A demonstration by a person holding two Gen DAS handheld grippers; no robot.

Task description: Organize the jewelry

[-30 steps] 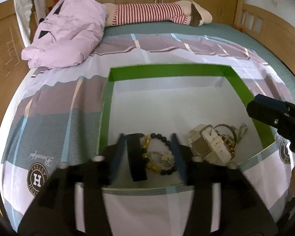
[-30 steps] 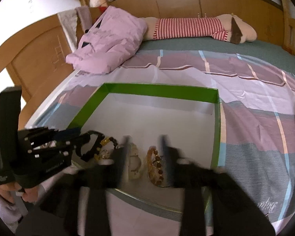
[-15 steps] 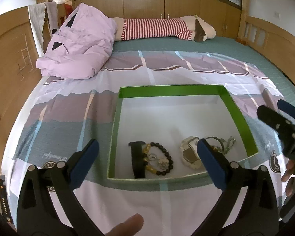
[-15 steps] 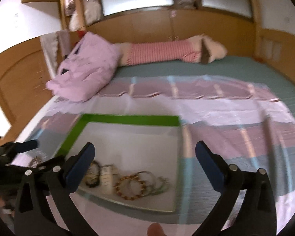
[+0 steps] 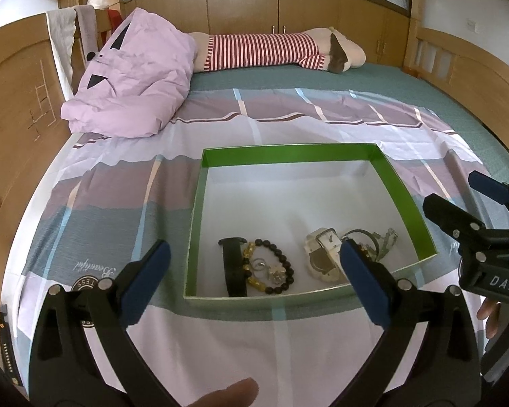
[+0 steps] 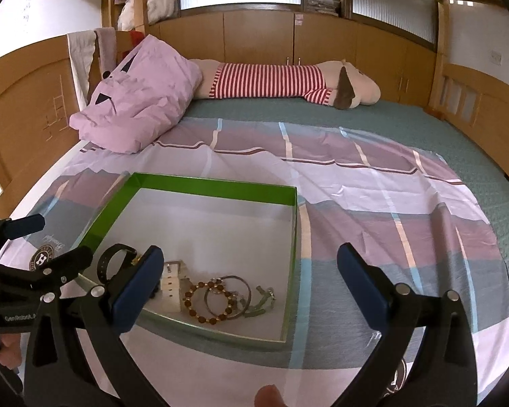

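A shallow box with green walls (image 5: 400, 190) (image 6: 200, 183) and a white floor lies on the bedspread. Along its near side lie a black band (image 5: 234, 271) (image 6: 110, 261), a black and amber bead bracelet (image 5: 271, 271), a white watch (image 5: 322, 254) (image 6: 171, 283), a brown bead bracelet (image 6: 207, 300) and metal rings (image 5: 373, 240) (image 6: 232, 293). My left gripper (image 5: 254, 264) hangs wide open above the box's near edge, holding nothing. My right gripper (image 6: 251, 268) is also open and empty, over the box's right wall. Each gripper shows at the side of the other's view.
A pink pillow (image 5: 132, 78) and a striped plush toy (image 5: 271, 51) lie at the head of the bed. Wooden bed rails (image 5: 458, 68) run along both sides. A fingertip (image 5: 227, 393) shows at the bottom of each view. The checked bedspread (image 6: 390, 220) surrounds the box.
Both grippers have opened wide from a narrow gap and lifted away from the jewelry in the box. The right one has tilted up and swung rightwards.
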